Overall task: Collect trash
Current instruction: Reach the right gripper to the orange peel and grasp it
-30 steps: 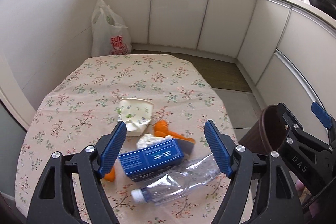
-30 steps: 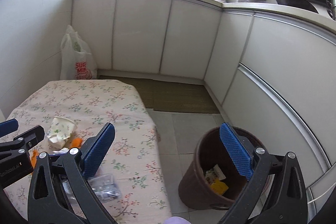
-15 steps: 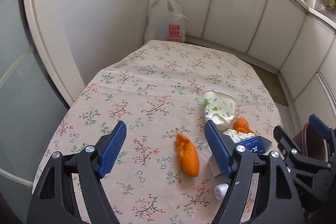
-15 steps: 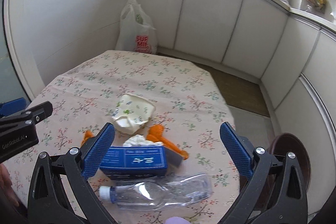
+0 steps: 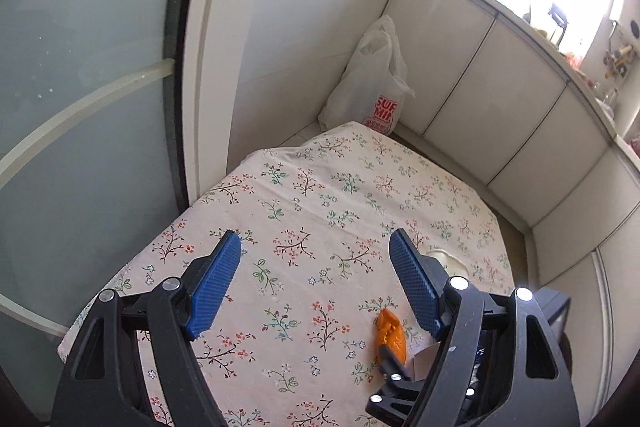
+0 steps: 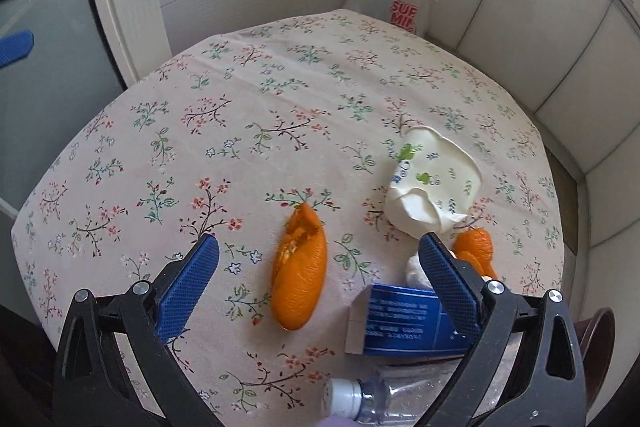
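Trash lies on a floral tablecloth (image 6: 280, 99). An orange peel (image 6: 299, 277) lies between the fingers of my right gripper (image 6: 320, 275), which is open and empty just above it. A crushed paper cup (image 6: 430, 183), a second orange peel (image 6: 474, 247), a white tissue (image 6: 416, 271), a blue box (image 6: 404, 323) and a clear plastic bottle (image 6: 384, 403) lie to the right and near. My left gripper (image 5: 316, 287) is open and empty over bare cloth; the orange peel (image 5: 392, 335) lies to its right.
A white plastic shopping bag (image 5: 372, 87) stands on the floor past the table's far edge. White cabinets (image 5: 500, 99) run along the back and right. A glass door (image 5: 72, 107) is on the left. A brown bin's rim (image 6: 600, 327) shows at the right.
Both grippers have swung left and tilted down toward the table. The right one moved from the bin to over the orange peel. The left one now faces the table's left side.
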`<state>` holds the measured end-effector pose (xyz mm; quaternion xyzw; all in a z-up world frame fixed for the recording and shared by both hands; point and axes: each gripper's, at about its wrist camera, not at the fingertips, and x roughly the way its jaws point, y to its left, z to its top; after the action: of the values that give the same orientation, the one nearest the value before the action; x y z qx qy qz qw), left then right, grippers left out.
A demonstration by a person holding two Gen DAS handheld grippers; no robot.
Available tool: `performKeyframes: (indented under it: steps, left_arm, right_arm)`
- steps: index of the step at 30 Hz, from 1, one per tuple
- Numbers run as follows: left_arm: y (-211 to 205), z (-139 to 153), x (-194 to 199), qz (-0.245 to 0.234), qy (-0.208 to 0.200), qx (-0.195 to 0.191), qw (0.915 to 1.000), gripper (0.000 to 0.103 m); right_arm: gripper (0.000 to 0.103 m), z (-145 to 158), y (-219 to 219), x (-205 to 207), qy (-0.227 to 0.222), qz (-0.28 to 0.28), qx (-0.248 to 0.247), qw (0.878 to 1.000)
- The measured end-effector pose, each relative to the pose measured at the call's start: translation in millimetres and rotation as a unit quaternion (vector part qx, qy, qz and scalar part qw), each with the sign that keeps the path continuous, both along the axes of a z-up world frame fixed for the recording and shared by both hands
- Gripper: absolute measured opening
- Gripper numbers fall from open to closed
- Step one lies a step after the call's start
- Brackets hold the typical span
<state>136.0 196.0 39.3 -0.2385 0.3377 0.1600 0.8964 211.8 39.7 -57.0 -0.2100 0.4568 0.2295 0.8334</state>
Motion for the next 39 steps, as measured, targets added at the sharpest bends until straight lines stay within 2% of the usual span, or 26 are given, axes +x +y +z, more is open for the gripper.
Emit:
performKeyframes:
  steps: [4, 9, 11, 12, 14, 17, 21, 27, 30, 36, 39]
  left_arm:
    - [5, 3, -4, 0.004, -0.01, -0.002, 0.9999, 0.079]
    - [5, -2, -1, -0.007, -0.003, 0.003, 1.0, 0.079]
    - [7, -5, -1, -0.006, 0.0, -0.001, 1.0, 0.079]
    - [8, -6, 0, -0.005, 0.003, -0.003, 1.0, 0.079]
    - [8, -9, 2, -0.004, 0.009, -0.009, 0.9999, 0.079]
    - [6, -14, 9, -0.008, 0.015, -0.024, 0.9996, 0.079]
    - [-5, -19, 24, -0.024, 0.024, -0.034, 0.9988, 0.079]
    - [-28, -20, 49, -0.049, 0.029, -0.044, 0.9974, 0.08]
    - [-38, -18, 60, -0.058, 0.027, -0.039, 0.9972, 0.08]
    - [-67, -23, 92, -0.092, 0.043, -0.043, 0.9939, 0.08]
    - [-86, -32, 109, -0.12, 0.063, -0.056, 0.9892, 0.08]
  right_arm:
    - [0.091, -19, 18, 4, 0.022, 0.015, -0.017, 0.999]
    - [0.073, -42, 26, 11, 0.057, 0.012, -0.032, 0.998]
    - [0.052, -44, 27, 11, 0.067, 0.015, -0.03, 0.997]
    - [0.049, -44, 26, 11, 0.065, 0.011, -0.031, 0.997]
    - [0.03, -43, 25, 10, 0.058, 0.006, -0.031, 0.998]
    - [0.017, -36, 18, 11, 0.061, -0.003, -0.008, 0.998]
    - [0.013, -24, 8, 12, 0.069, -0.014, 0.03, 0.997]
    - [0.01, 11, -20, 12, 0.057, -0.028, 0.089, 0.994]
    - [0.005, 28, -40, 15, 0.047, -0.042, 0.117, 0.991]
    - [0.004, 61, -93, 16, 0.013, -0.088, 0.16, 0.983]
    - [0.004, 70, -119, 17, 0.006, -0.107, 0.175, 0.979]
